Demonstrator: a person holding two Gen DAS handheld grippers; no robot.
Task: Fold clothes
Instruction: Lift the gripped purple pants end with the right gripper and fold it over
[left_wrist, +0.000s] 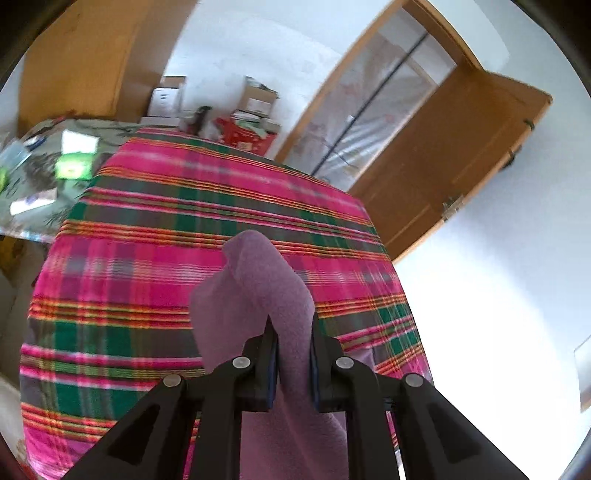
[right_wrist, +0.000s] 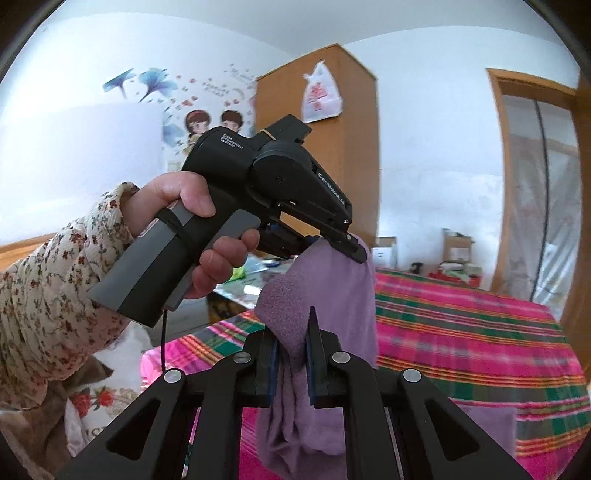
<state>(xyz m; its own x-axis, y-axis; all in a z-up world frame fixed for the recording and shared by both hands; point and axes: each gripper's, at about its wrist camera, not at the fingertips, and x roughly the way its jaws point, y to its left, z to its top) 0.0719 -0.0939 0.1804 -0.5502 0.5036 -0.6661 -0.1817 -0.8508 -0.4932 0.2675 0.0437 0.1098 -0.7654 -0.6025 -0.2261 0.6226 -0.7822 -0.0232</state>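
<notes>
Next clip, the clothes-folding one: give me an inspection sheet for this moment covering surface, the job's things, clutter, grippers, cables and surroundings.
Surface: bed under a pink and green plaid blanket.
Job's things: one purple cloth, lifted off the blanket and hanging between the two grippers.
Clutter: side table crowded with small items; boxes stacked past the bed's far end.
Grippers: left gripper shut on the cloth; right gripper shut on the cloth; a hand in a floral sleeve holds the left one.
Cables: thin black cord hanging from the left gripper's handle.
Surroundings: wooden door, wooden wardrobe, wall stickers.
</notes>
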